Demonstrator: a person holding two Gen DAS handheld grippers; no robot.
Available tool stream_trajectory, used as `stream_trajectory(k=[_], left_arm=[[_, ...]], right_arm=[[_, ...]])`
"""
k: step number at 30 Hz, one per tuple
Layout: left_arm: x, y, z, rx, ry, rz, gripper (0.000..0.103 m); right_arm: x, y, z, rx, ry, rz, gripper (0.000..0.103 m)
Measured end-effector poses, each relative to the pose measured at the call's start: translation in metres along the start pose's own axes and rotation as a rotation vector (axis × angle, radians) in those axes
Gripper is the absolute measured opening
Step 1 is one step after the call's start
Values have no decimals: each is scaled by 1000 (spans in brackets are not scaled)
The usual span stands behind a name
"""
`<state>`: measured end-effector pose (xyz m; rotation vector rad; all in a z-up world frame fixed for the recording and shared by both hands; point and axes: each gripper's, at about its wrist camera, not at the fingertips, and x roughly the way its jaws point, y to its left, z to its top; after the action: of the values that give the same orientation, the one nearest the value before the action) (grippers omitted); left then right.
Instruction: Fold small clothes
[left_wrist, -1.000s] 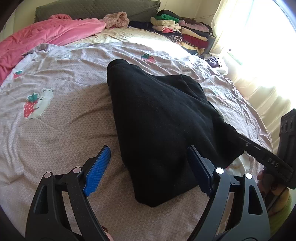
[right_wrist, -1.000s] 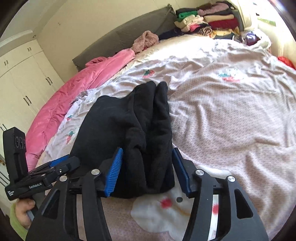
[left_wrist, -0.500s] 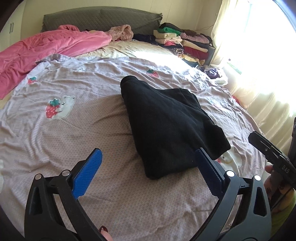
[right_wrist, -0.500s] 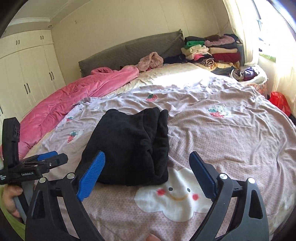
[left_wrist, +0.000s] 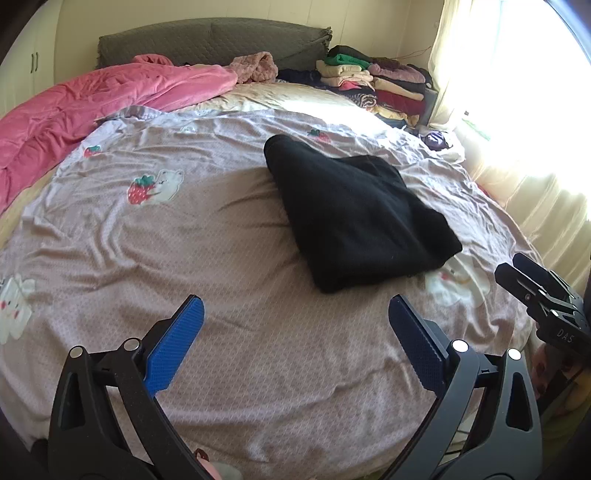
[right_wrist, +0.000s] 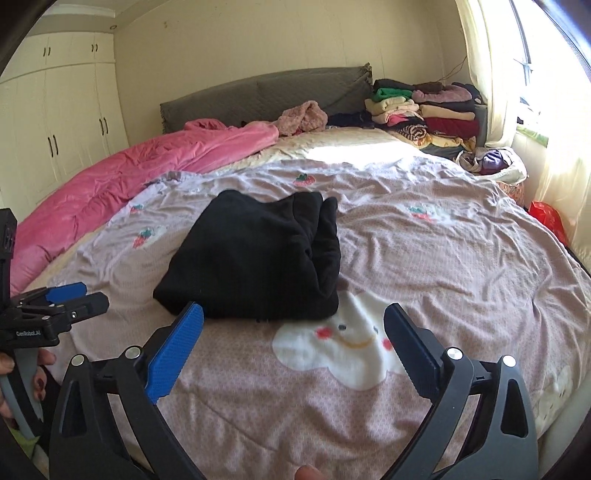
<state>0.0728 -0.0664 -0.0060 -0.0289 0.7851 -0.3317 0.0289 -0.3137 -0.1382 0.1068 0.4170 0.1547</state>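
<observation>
A black garment (left_wrist: 354, 218) lies folded into a thick bundle on the mauve printed bedsheet (left_wrist: 184, 258); it also shows in the right wrist view (right_wrist: 258, 258). My left gripper (left_wrist: 295, 343) is open and empty, held back from the garment's near edge. My right gripper (right_wrist: 293, 343) is open and empty, just short of the garment's front edge. The right gripper shows at the right edge of the left wrist view (left_wrist: 539, 299). The left gripper shows at the left edge of the right wrist view (right_wrist: 62, 302).
A pink quilt (left_wrist: 92, 107) lies along the bed's far left. A stack of folded clothes (left_wrist: 373, 85) stands at the headboard's right end, with a crumpled pink item (left_wrist: 258, 66) beside it. A sunlit curtain (left_wrist: 535, 147) hangs to the right. White wardrobes (right_wrist: 55, 110) stand on the left.
Both grippers have pulled back from the black garment and opened wider. The garment now lies free on the sheet.
</observation>
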Motion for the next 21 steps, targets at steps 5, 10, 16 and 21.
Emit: stream_trajectory(k=[5,10,16,21], left_arm=[[3,4,-14,-12,18,20,94],[5,5,-22,-15,29,22,94],[2,7,-23,-24,22,20,94],[-1,10,-24,-37,15,21,94]], right_arm=[[8,4,-21,3,56,-38,98],[16,5,-30,27,86,-60,98],[14,9,-27,25,72,-70,98],[11,12,-25,12,67,-68,98]])
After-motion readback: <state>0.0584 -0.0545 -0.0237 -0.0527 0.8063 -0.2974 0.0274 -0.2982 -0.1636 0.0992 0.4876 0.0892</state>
